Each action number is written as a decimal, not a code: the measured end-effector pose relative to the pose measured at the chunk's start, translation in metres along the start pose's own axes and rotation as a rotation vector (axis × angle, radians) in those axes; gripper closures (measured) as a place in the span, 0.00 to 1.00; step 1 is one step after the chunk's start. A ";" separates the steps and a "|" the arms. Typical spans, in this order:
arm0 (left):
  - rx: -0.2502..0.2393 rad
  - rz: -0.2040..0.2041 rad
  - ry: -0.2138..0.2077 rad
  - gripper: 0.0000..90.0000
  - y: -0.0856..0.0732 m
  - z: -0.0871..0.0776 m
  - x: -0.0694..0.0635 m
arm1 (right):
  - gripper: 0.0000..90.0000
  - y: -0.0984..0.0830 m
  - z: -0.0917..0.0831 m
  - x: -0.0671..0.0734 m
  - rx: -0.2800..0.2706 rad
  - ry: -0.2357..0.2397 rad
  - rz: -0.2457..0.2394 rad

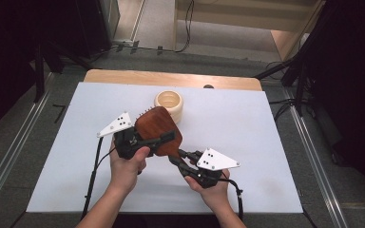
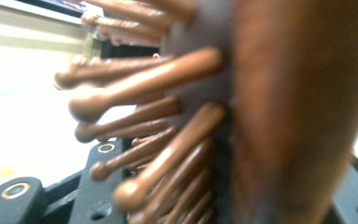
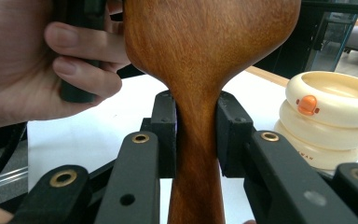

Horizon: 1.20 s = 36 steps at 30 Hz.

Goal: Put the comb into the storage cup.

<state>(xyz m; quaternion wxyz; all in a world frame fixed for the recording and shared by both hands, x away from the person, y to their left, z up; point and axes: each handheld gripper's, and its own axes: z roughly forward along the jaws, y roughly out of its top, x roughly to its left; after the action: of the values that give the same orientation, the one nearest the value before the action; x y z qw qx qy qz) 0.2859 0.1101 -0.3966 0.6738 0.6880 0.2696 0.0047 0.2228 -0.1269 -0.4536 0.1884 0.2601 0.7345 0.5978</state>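
Right claw clenches the brush neck; left claw grasps its head. Keep both grips firm, pins away from the cup.

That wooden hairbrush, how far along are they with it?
Done so far: the hairbrush is off the table, lifted in front of the cream bowl. In hand: the right gripper clamps its handle, and the left gripper has closed on the head, bristles close before its camera. What is left cannot be told; it looks like a handover or a two-handed carry, nowhere set down yet.
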 end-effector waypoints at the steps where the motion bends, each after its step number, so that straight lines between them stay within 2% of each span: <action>1: 0.002 -0.002 0.001 0.56 0.000 0.000 0.000 | 0.78 0.000 0.000 -0.001 0.002 0.004 0.000; 3: 0.008 0.002 0.002 0.57 0.001 -0.001 0.000 | 0.78 -0.001 0.002 -0.002 -0.003 0.008 0.004; 6: 0.011 0.031 0.019 0.58 0.003 -0.001 -0.003 | 0.75 -0.002 0.005 -0.003 -0.008 -0.005 -0.003; 8: 0.015 0.055 0.036 0.59 0.005 -0.002 -0.004 | 0.67 -0.003 0.005 -0.005 -0.025 -0.019 -0.009; 11: 0.006 0.048 0.041 0.59 0.009 -0.005 -0.002 | 0.54 -0.003 0.004 -0.008 -0.019 -0.029 0.013; 12: 0.007 0.054 0.045 0.59 0.010 -0.006 -0.001 | 0.42 -0.003 0.002 -0.011 -0.001 -0.031 0.044; 13: 0.005 0.058 0.048 0.59 0.011 -0.006 -0.001 | 0.42 -0.003 0.002 -0.011 -0.001 -0.031 0.044; 15: 0.005 0.064 0.055 0.59 0.013 -0.008 0.000 | 0.34 -0.002 -0.002 -0.013 0.009 -0.052 0.058; 18: -0.002 0.065 0.065 0.59 0.015 -0.010 0.002 | 0.22 -0.003 -0.007 -0.018 0.016 -0.072 0.081; 20: -0.006 0.067 0.077 0.59 0.017 -0.011 0.003 | 0.10 -0.005 -0.010 -0.022 0.024 -0.088 0.086; 22: -0.010 0.068 0.082 0.59 0.018 -0.012 0.005 | 0.06 -0.007 -0.014 -0.026 0.016 -0.100 0.104; 23: -0.008 0.068 0.083 0.59 0.019 -0.013 0.006 | 0.00 -0.008 -0.017 -0.028 0.010 -0.106 0.113; 28: -0.014 0.070 0.096 0.59 0.023 -0.014 0.011 | 0.00 -0.015 -0.027 -0.038 0.003 -0.141 0.147; 36: -0.024 0.073 0.110 0.59 0.029 -0.015 0.017 | 0.00 -0.031 -0.048 -0.051 0.007 -0.209 0.133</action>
<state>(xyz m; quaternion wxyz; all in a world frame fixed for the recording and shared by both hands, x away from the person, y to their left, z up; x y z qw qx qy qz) 0.3059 0.1319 -0.3743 0.6654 0.6881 0.2809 0.0703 0.2302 -0.1994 -0.4752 0.2228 0.3700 0.6940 0.5761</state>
